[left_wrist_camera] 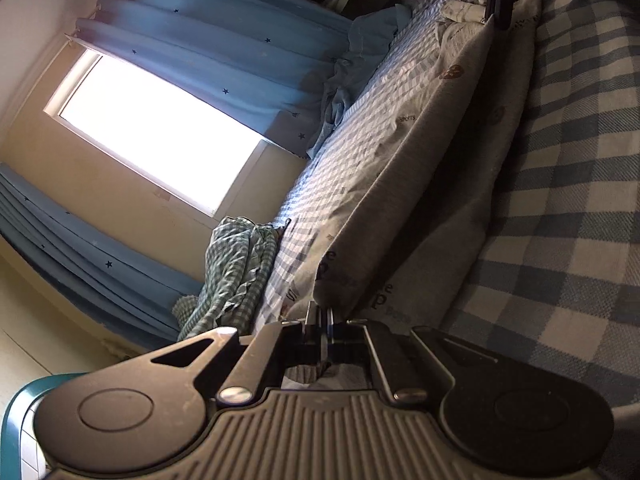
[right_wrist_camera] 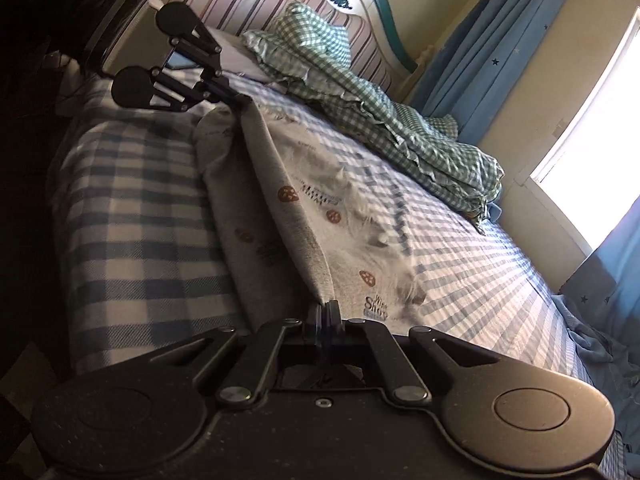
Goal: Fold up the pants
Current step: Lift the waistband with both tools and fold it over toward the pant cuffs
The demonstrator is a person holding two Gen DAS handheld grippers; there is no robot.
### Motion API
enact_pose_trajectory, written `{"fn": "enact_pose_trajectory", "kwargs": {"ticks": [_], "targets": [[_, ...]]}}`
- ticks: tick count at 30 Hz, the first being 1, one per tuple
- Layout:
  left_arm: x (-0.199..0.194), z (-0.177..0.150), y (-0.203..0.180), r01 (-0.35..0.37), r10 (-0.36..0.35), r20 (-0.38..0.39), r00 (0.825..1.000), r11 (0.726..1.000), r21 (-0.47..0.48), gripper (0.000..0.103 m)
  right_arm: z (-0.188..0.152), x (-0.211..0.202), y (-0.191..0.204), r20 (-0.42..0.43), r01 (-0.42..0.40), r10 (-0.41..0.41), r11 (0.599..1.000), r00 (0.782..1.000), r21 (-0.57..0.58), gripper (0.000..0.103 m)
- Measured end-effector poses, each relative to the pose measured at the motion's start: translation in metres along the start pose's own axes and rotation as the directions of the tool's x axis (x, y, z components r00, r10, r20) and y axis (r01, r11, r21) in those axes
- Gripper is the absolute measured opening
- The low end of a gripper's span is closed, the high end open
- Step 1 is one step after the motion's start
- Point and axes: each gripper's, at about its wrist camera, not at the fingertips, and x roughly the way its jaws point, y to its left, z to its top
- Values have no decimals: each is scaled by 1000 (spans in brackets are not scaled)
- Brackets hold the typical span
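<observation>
The left gripper [left_wrist_camera: 320, 312] pinches the gray printed pants [left_wrist_camera: 400, 184] at the bottom middle of its view, and the right gripper [right_wrist_camera: 328, 308] pinches them too. The pants stretch between them over the checked bed sheet [right_wrist_camera: 460, 264]. Only the right view shows the striped headboard [right_wrist_camera: 248, 0] at the top.
</observation>
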Motion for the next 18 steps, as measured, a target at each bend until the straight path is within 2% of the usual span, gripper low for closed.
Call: {"fn": "enact_pose_trajectory", "kwargs": {"ticks": [5, 9, 10, 12, 13, 15, 16, 17, 18], "targets": [[-1, 0, -8, 51, -55, -62, 997, 996, -72, 2, -13, 8, 11, -15, -15, 16, 999, 1000, 39, 0], [-7, 1, -2, 19, -36, -110, 993, 988, -153, 14, -16, 9, 12, -2, -4, 4, 997, 1000, 79, 1], [-9, 1, 1, 17, -38, -118, 992, 984, -175, 19, -16, 9, 12, -1, -4, 4, 996, 1000, 85, 4], [-20, 2, 9, 16, -45, -121, 992, 974, -226, 59, -18, 7, 12, 7, -1, 0, 996, 1000, 94, 16], [-27, 3, 12, 5, -36, -118, 992, 967, -254, 67, -19, 3, 11, 17, 1, -2, 995, 1000, 102, 24], [-39, 7, 22, -17, -27, -125, 992, 943, -333, 78, -19, -7, 7, 39, 11, -16, 992, 999, 125, 34], [-44, 9, 27, -38, -14, -136, 991, 927, -373, 82, -19, -13, 3, 53, 27, -35, 990, 998, 140, 46], [-47, 12, 33, -70, 8, -150, 989, 907, -415, 92, -20, -19, -1, 67, 41, -52, 987, 996, 156, 63], [-51, 16, 41, -105, 33, -158, 987, 873, -476, 100, -21, -27, -6, 84, 63, -79, 981, 993, 182, 70]]}}
